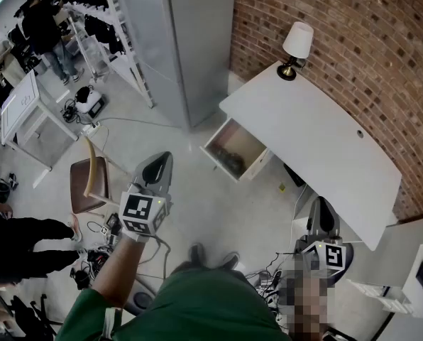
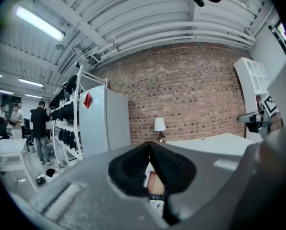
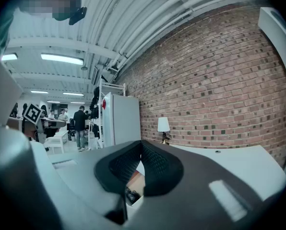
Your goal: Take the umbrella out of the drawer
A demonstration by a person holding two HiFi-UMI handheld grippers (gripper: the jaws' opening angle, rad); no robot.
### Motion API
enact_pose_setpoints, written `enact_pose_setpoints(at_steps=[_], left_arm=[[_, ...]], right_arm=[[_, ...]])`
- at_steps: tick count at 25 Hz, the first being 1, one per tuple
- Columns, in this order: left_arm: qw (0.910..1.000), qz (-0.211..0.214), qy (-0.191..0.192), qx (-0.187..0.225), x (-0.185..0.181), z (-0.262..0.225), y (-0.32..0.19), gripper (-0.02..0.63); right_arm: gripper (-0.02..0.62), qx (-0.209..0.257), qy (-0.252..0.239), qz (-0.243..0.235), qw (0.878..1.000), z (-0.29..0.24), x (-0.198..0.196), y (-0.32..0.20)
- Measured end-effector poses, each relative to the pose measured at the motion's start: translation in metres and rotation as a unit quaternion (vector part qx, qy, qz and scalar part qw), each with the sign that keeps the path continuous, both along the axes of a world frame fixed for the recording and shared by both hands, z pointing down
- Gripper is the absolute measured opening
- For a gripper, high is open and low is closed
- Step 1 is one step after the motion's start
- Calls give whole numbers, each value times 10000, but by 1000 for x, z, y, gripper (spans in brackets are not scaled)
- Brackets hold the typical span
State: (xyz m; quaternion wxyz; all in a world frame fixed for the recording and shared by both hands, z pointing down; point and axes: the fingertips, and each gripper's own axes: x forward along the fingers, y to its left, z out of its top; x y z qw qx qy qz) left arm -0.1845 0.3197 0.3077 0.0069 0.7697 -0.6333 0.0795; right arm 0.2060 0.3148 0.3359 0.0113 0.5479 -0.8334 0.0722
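Note:
The white desk (image 1: 318, 133) stands along the brick wall, and its drawer (image 1: 248, 139) is pulled open toward the floor. A dark bundle, likely the umbrella (image 1: 232, 161), lies in the drawer's near end and also shows as the dark thing (image 3: 132, 195) under the right jaws. My left gripper (image 1: 161, 163) hovers left of the drawer, pointing toward it, jaws shut and empty. In its own view the left gripper (image 2: 149, 145) frames the drawer (image 2: 155, 181) below its tips. My right gripper (image 1: 322, 209) is held low by the desk's near end, shut and empty; the right gripper (image 3: 141, 143) shows its tips touching.
A lamp (image 1: 297, 43) sits on the desk's far corner. A tall grey cabinet (image 1: 190, 41) stands left of the desk. A chair (image 1: 89, 180), cables and gear (image 1: 91, 258) lie on the floor at the left. People stand by clothes racks (image 1: 98, 13) far left.

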Motion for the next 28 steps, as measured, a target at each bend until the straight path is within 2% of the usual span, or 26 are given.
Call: enact_pose_setpoints(at_steps=[11, 13, 16, 18, 24, 28], left_arm=[[9999, 127, 95, -39, -30, 9, -5, 0], [9996, 216, 145, -62, -35, 13, -9, 25], [9989, 420, 161, -147, -42, 20, -13, 119], [9983, 541, 139, -189, -48, 24, -15, 151], [9970, 721, 212, -186, -76, 36, -26, 163], [9962, 766, 245, -331, -89, 55, -37, 160]], right_arm=[[2, 34, 62, 195, 9998, -4, -23, 5], [2, 42, 42, 273, 9996, -5, -26, 5], [1, 8, 49, 370, 9993, -6, -34, 5], [2, -8, 60, 442, 9990, -6, -41, 5], [1, -52, 191, 616, 9979, -3, -66, 11], [2, -173, 255, 715, 9970, 8, -75, 12]])
